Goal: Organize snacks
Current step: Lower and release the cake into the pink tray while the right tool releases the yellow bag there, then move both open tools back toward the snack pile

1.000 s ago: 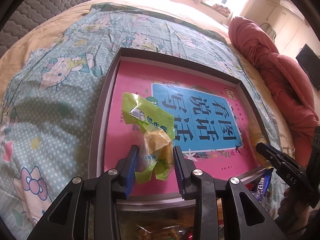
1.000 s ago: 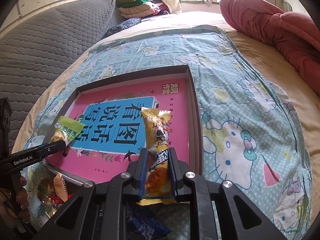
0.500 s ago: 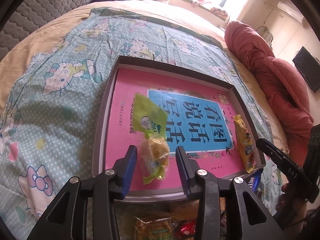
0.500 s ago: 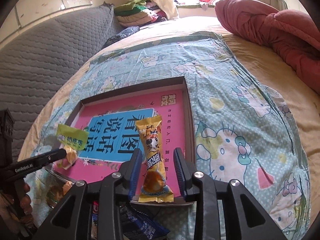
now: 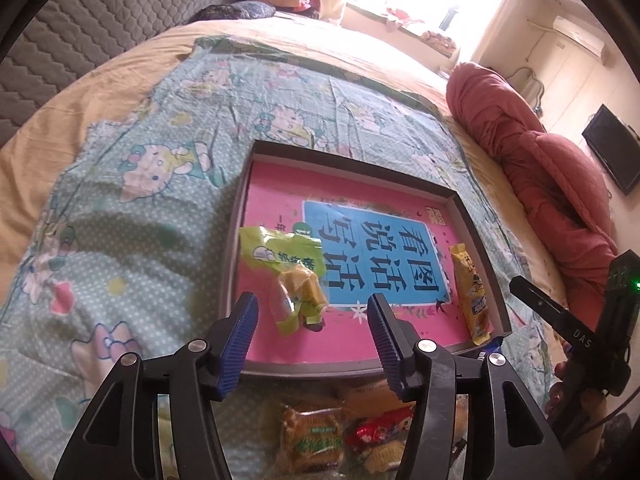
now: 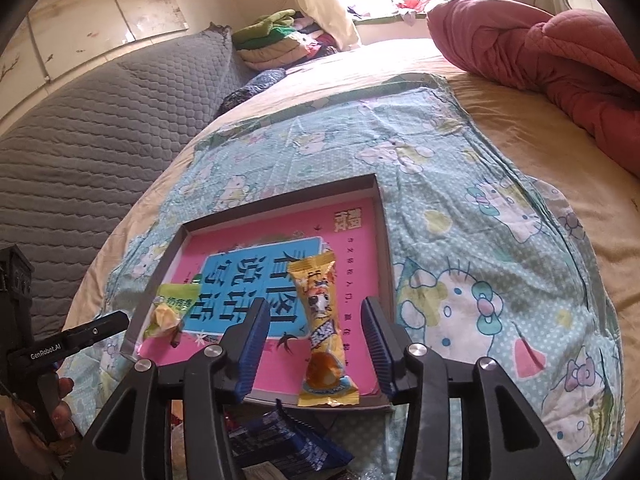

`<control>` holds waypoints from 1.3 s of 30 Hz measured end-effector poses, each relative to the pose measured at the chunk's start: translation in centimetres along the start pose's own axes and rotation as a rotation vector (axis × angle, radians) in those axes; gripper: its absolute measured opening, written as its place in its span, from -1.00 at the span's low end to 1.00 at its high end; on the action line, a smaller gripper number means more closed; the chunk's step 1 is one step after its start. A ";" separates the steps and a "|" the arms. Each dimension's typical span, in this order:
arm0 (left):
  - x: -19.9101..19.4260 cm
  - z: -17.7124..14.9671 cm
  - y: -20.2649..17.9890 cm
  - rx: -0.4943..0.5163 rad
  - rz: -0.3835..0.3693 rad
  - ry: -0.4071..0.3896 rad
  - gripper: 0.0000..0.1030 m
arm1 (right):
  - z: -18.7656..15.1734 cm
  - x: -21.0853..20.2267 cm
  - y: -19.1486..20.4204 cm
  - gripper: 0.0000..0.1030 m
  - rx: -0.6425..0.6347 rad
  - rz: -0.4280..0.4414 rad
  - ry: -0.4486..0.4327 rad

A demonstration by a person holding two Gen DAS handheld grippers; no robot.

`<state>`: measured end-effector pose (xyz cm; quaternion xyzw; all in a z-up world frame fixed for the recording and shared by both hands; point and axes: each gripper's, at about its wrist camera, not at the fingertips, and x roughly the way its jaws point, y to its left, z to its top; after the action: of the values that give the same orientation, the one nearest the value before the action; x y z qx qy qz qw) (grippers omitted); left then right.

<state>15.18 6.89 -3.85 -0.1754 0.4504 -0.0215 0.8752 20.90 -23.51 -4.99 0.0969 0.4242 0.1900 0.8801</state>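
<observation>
A shallow box (image 5: 236, 240) with a pink and blue printed bottom lies on the bed. A green-and-yellow snack packet (image 5: 294, 276) lies in its near left part, just beyond my open, empty left gripper (image 5: 312, 320). A long yellow snack packet (image 6: 324, 332) lies along the box's right side, between the open jaws of my right gripper (image 6: 316, 340), which does not hold it. Each snack also shows in the other view: the yellow packet (image 5: 470, 292) in the left wrist view, the green packet (image 6: 170, 308) in the right wrist view.
Loose snack packets (image 5: 316, 436) lie on the Hello Kitty sheet (image 5: 132, 208) in front of the box; a blue packet (image 6: 288, 440) lies under my right gripper. A red quilt (image 6: 560, 60) is piled at the right, a grey padded headboard (image 6: 100, 140) at the left.
Both grippers opened and let go of their snacks, which now lie in the box. Both grippers drew back toward the near edge.
</observation>
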 end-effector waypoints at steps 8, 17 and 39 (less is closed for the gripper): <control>-1.7 -0.6 0.2 0.000 0.032 0.000 0.21 | 0.1 -0.9 1.0 0.01 -0.035 0.033 -0.015; -2.6 -1.3 -0.5 0.028 0.061 0.008 0.22 | 0.3 -2.2 1.4 0.14 -0.044 0.063 -0.033; -3.9 -3.3 -0.3 0.043 0.088 0.054 0.32 | -0.8 -4.6 2.6 0.18 -0.090 0.107 -0.051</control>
<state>10.31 6.42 -2.41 -0.1360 0.4807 0.0025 0.8662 17.00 -23.02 -1.40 0.0847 0.3869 0.2530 0.8827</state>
